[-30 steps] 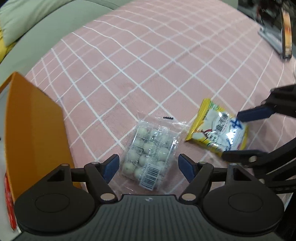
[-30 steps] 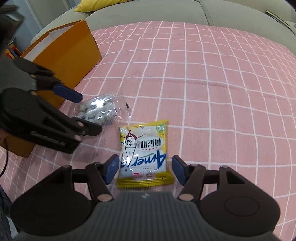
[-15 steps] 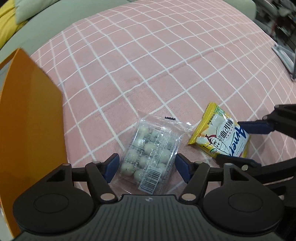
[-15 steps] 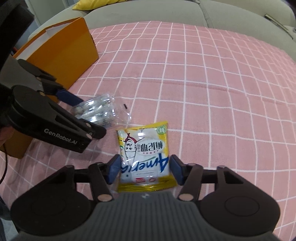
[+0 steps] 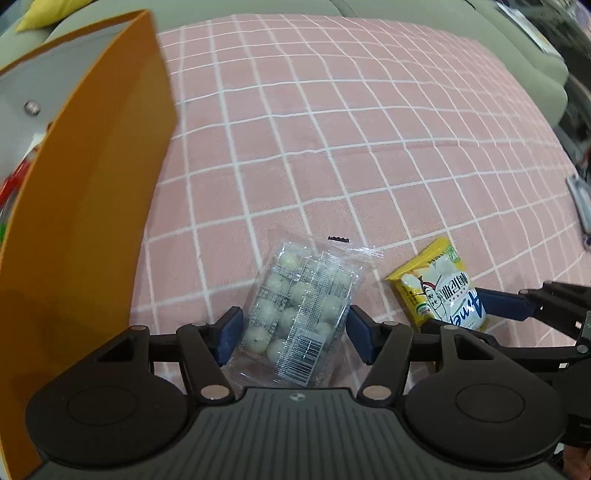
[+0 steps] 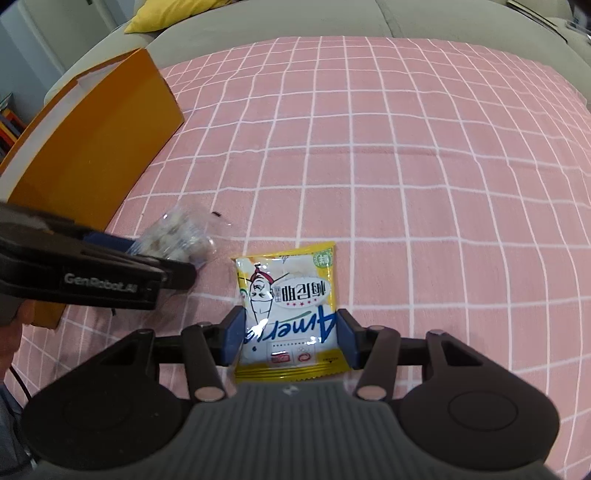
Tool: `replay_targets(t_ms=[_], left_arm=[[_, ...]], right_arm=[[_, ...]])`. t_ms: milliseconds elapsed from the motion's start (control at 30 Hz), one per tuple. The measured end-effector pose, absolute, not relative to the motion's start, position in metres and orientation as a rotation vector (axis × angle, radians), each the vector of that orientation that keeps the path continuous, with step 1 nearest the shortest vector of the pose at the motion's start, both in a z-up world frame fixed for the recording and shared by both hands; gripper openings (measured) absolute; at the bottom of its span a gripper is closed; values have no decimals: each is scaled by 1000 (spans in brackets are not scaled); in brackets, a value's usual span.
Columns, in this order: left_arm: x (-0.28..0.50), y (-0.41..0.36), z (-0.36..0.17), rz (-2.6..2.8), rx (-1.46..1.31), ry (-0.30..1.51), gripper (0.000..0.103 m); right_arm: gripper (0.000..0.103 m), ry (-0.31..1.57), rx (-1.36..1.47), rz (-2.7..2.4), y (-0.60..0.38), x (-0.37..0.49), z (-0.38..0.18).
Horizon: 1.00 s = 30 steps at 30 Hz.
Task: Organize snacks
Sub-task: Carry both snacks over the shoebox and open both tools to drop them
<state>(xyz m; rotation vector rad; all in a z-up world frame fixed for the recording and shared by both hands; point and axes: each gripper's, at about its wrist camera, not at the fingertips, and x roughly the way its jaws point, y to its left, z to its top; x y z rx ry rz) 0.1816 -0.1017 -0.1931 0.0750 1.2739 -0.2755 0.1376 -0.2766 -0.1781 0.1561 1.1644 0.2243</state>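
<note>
A clear pack of pale round sweets (image 5: 299,302) lies on the pink checked blanket between the blue pads of my left gripper (image 5: 293,326). Its jaws are closing, and the pads stand at the wrapper's edges without squeezing it. A yellow snack packet (image 6: 288,295) with a cartoon figure lies flat just to its right. My right gripper (image 6: 290,328) is shut on the packet's near half, both pads against its sides. In the right wrist view the clear pack (image 6: 177,236) shows behind the left gripper's fingers (image 6: 173,275). The yellow packet (image 5: 439,291) also shows in the left wrist view.
An open orange box (image 5: 85,221) stands on the left, close beside the clear pack, with red items just visible inside. The pink blanket (image 6: 406,147) stretches away over a grey sofa. A yellow cushion (image 6: 166,14) lies at the far left.
My left gripper rolled and shifted, so the orange box now fills more of its left side, and its jaws narrowed around the clear pack. The right jaws closed onto the yellow packet.
</note>
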Motion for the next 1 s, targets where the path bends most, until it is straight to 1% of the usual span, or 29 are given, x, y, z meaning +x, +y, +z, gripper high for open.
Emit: replay_targets(t_ms=[200,367,433,767,1000], left_arm=[[158,-94,-175,-260,20,1239,70],[128,-88,-142,-257,-21,1171,70],[138,-89,-132,-255,-42,1146,70],[121,-68,-78,-258,-125,1028,70],[121,-42,-57,-224,-171,959,70]], right_arm=[[50,1142,171,223,-279,125,-166],[50,1109,174,229,-279,115,-152],[50,1095,175,231,-277,112,-146],[50,1016,173,282,-265,103,-108],[50,953,157,333,-246,106,-80]])
